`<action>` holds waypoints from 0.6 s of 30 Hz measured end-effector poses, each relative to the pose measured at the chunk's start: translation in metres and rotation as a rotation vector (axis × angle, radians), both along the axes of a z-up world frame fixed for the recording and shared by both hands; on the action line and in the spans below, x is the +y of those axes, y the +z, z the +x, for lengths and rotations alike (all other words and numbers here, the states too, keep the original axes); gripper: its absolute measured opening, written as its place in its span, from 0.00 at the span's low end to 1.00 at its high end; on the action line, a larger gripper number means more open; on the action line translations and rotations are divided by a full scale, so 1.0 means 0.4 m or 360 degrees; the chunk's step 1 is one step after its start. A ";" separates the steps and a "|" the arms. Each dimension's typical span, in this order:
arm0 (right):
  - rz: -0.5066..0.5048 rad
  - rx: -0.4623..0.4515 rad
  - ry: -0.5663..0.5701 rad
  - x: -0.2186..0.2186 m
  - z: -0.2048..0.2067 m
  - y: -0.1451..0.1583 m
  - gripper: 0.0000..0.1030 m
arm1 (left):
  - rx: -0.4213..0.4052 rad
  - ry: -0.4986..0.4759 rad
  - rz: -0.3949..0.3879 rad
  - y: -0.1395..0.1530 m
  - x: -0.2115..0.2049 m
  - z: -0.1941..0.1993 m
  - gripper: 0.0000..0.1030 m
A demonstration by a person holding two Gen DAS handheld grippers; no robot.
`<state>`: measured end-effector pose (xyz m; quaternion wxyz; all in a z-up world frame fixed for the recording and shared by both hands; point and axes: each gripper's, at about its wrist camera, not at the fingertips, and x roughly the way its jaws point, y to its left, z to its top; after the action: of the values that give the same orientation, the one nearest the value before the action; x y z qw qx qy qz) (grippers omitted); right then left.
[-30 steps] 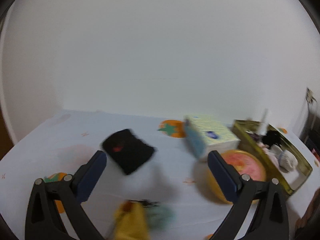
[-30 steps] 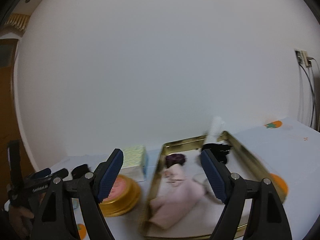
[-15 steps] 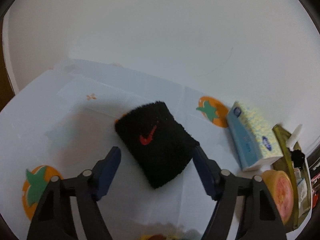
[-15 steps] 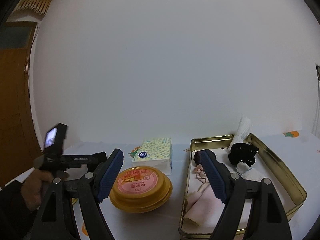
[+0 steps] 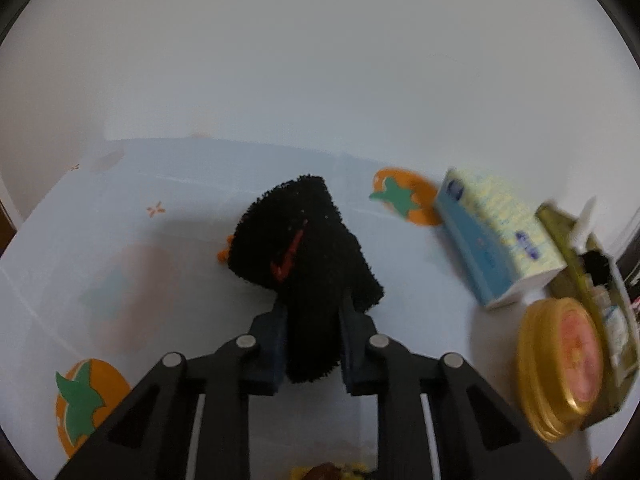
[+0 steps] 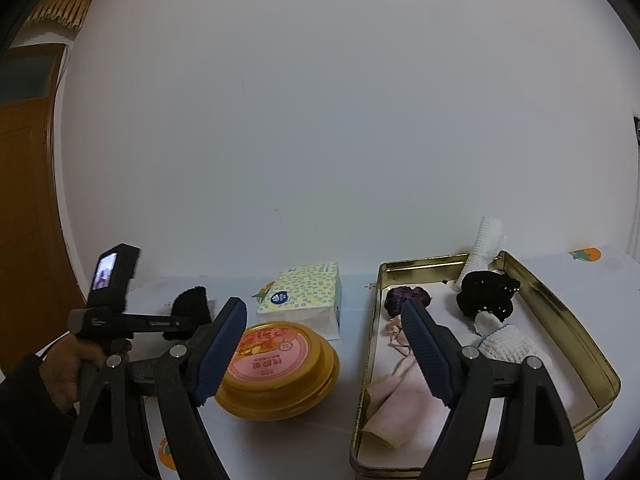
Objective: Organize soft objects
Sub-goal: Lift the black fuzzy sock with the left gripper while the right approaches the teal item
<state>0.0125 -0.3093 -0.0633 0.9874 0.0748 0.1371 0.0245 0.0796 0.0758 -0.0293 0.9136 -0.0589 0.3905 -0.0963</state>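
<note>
My left gripper (image 5: 313, 320) is shut on a black terry wristband (image 5: 308, 252) with a red swoosh and holds it just above the white tablecloth. The wristband also shows in the right wrist view (image 6: 192, 304), held by the left gripper (image 6: 188, 322). My right gripper (image 6: 324, 344) is open and empty, hovering between the yellow tub and the gold tin tray (image 6: 560, 308). The tray holds a pink cloth (image 6: 400, 400), a purple scrunchie (image 6: 408, 296), a black scrunchie (image 6: 486, 294) and white knit pieces (image 6: 510, 344).
A tissue pack (image 6: 308, 292) and a round yellow tub with a pink lid (image 6: 276, 364) stand between the wristband and the tray. The tablecloth (image 5: 120, 240) has orange fruit prints. A white wall stands behind. A yellow item (image 5: 328, 472) peeks at the bottom edge.
My left gripper closed on the black wristband and raised it off the cloth. The right gripper stayed open and shifted slightly.
</note>
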 end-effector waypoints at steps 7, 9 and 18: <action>0.0011 0.0017 0.0007 -0.004 0.003 -0.003 0.79 | -0.0294 -0.0135 -0.0379 0.111 0.132 -0.075 0.18; 0.0009 0.0032 0.0015 -0.002 0.008 -0.006 0.79 | -0.0272 -0.0154 -0.0471 0.101 0.160 -0.074 0.18; -0.0015 0.0081 0.0070 0.013 0.020 -0.014 0.79 | -0.0272 0.0060 -0.0389 0.112 0.214 -0.064 0.18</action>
<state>0.0206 -0.3039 -0.0689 0.9832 0.0675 0.1638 0.0437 0.0538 0.1613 0.0154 0.9312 -0.1687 0.2954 -0.1308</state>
